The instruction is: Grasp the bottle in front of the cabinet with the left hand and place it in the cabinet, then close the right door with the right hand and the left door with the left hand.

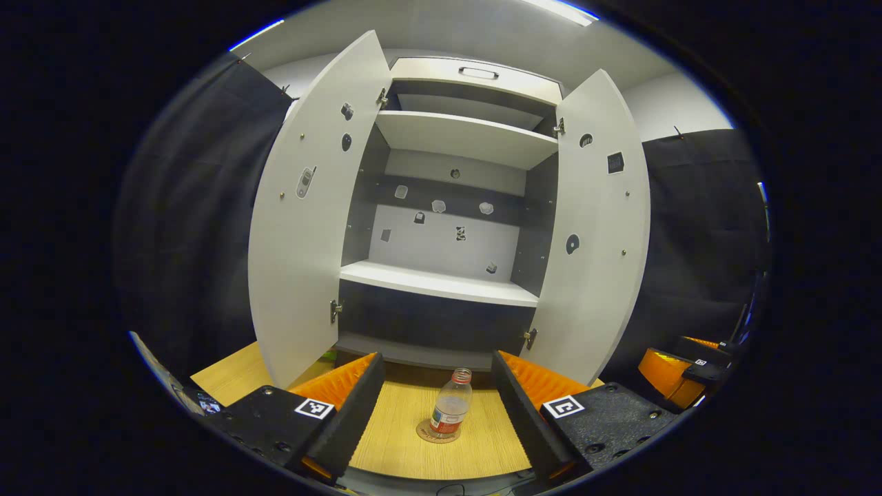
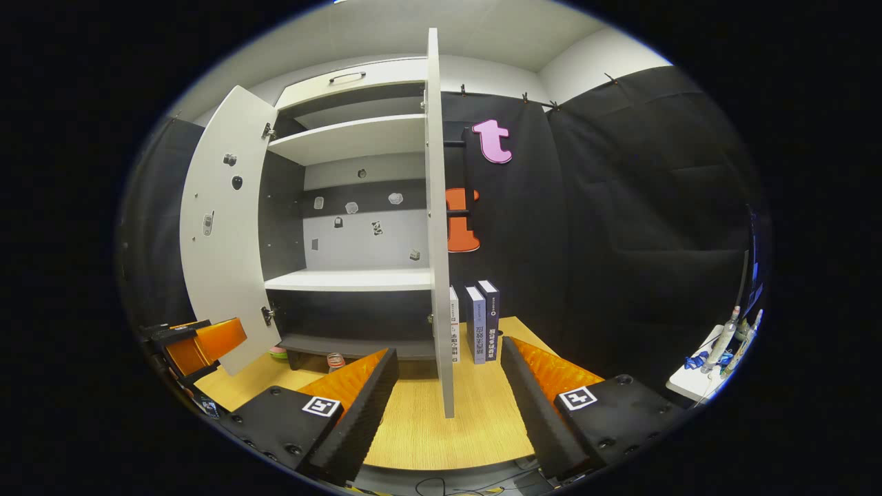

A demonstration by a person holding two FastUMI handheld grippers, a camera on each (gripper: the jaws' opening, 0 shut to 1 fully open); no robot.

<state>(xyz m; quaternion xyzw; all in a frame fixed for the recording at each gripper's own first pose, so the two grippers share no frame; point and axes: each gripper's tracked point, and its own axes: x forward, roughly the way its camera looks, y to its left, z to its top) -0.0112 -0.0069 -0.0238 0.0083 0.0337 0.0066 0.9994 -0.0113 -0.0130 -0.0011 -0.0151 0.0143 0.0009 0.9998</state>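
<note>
the bottle (image 1: 451,411) stands on a coaster (image 1: 438,432) before the cabinet (image 1: 455,207) (both doors open), books (image 2: 475,324) to its right.

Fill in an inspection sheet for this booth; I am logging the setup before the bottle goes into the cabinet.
Surface: wooden tabletop, bare between the fingers of the left hand-held gripper.
Job's things: bottle upright on a round coaster in front of the cabinet; left door and right door both open; shelves bare.
Clutter: three books upright beside the cabinet; small items on a side table at far right.
Grippers: left hand-held gripper open, facing the bottle, not touching it; right hand-held gripper open, facing the right door's edge.
Cables: a thin cable at the near table edge.
Surroundings: black cloth walls, white ceiling.
</note>
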